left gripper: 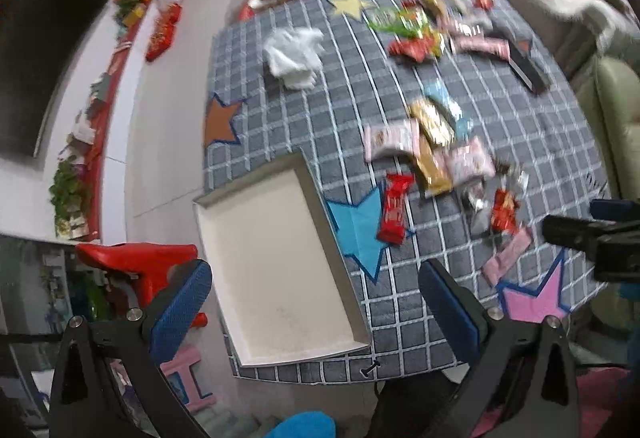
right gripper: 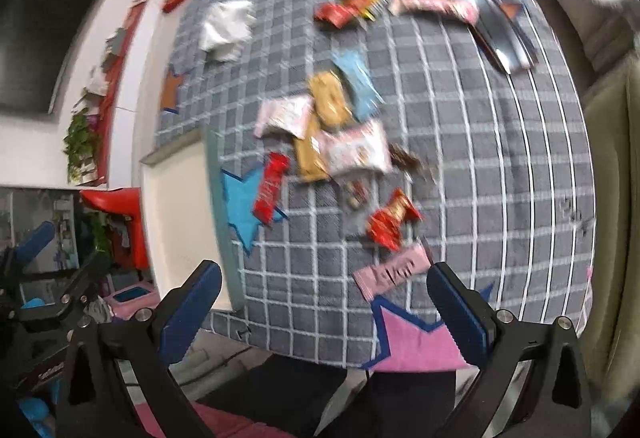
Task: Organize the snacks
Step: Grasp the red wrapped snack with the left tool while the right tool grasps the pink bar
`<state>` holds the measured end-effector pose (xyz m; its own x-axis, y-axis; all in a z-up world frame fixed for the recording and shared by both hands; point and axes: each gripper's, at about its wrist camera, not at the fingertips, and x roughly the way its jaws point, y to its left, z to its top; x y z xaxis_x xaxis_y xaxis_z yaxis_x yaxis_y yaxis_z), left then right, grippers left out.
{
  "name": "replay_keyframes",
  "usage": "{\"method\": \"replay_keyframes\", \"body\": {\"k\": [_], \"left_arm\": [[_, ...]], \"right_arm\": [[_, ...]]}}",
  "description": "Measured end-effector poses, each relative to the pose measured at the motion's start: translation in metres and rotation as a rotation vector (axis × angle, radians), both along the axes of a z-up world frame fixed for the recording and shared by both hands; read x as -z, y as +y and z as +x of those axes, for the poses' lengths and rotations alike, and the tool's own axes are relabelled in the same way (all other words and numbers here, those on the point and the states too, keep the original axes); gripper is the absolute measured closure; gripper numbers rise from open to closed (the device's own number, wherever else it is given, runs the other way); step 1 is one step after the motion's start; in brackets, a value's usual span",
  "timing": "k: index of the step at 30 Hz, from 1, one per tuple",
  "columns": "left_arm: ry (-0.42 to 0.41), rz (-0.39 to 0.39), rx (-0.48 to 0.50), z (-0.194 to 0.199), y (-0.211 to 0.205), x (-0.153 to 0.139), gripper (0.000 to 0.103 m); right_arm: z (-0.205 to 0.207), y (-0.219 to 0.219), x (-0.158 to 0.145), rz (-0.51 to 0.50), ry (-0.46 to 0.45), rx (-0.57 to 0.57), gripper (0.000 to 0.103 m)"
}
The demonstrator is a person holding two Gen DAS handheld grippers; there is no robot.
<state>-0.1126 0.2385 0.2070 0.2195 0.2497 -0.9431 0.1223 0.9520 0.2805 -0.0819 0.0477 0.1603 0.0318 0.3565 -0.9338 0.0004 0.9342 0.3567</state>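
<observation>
Snacks (left gripper: 432,154) lie loose on the table (right gripper: 460,142), tray (left gripper: 272,262) bare at left. Both grippers, left (left gripper: 316,294) and right (right gripper: 324,298), jaws wide, hold nothing. I expect overlapping wrappers to cause double grabs or slips.

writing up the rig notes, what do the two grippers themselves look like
Both look alike. The left gripper and right gripper each have two black angular arms with triangular cut-outs and silver round bolts near the joints. Each finger ends in a blue textured pad. No cables, sleeves or readable markings are visible.
</observation>
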Motion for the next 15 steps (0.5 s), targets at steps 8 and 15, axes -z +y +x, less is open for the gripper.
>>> {"method": "replay_keyframes", "body": {"k": [8, 15], "left_arm": [[0.123, -0.048, 0.04, 0.034, -0.013, 0.106, 0.0], [0.151, -0.037, 0.033, 0.073, -0.025, 0.166, 0.0]], "right_arm": [[-0.029, -0.042, 0.087, -0.083, 0.268, 0.14, 0.0], [-0.036, -0.055, 0.14, -0.133, 0.372, 0.258, 0.0]]}}
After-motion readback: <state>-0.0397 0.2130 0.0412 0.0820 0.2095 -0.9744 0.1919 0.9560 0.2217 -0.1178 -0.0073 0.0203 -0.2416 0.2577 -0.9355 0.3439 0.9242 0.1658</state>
